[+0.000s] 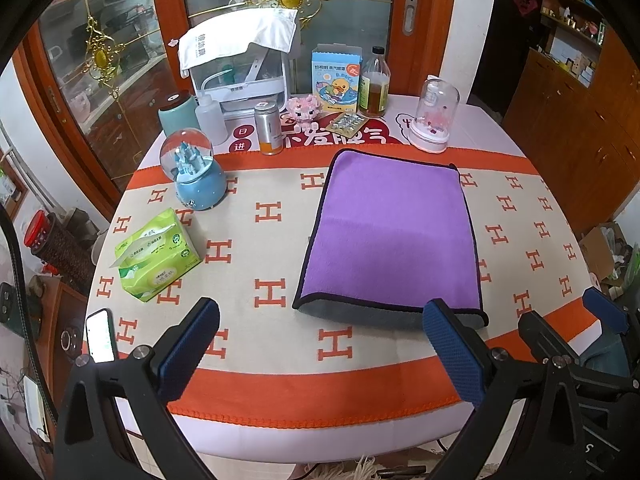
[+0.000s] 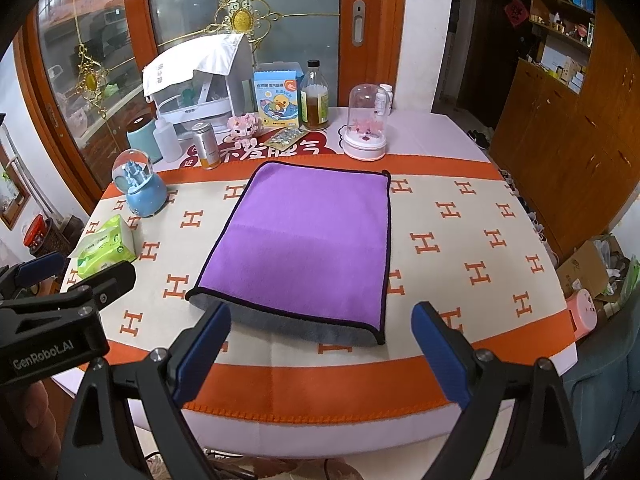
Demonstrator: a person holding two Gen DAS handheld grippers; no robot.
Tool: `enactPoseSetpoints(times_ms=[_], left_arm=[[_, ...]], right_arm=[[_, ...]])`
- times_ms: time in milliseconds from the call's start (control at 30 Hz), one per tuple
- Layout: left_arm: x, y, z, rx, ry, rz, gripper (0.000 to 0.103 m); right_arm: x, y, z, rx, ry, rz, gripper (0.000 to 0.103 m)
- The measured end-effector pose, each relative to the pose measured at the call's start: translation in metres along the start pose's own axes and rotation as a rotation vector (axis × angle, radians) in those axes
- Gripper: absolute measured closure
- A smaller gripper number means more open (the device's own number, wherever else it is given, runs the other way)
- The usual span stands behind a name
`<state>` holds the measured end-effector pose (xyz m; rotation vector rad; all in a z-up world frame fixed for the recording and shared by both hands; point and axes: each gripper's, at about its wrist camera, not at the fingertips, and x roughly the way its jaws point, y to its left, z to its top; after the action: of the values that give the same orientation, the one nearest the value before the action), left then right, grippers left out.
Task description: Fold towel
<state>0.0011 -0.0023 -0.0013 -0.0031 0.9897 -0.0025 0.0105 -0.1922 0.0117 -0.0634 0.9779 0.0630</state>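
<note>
Right wrist | towel [image 2: 304, 240] flat, grey near edge showing | both tongs [image 2: 320, 344] [image 1: 320, 336] wide, empty, hovering | step: approach | next: pinch near corners

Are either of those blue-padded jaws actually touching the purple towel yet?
Apart. In the right wrist view, the right gripper is held open before the purple towel, tablecloth showing between. The left wrist view shows the left gripper open, empty too.

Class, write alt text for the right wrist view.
A purple towel, folded once, lies flat on an orange-and-cream tablecloth. The open right gripper hovers before its near edge, holding nothing; bottles and ornaments stand behind.
</note>
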Motion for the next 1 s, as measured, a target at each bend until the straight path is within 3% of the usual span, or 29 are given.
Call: enactPoseSetpoints(times_ms=[1000], left_arm=[[-0.006, 0.016, -0.019, 0.025, -0.010, -0.031, 0.002]], right_arm=[[-0.013, 0.030, -0.022, 0.041, -0.004, -0.044, 0.015]])
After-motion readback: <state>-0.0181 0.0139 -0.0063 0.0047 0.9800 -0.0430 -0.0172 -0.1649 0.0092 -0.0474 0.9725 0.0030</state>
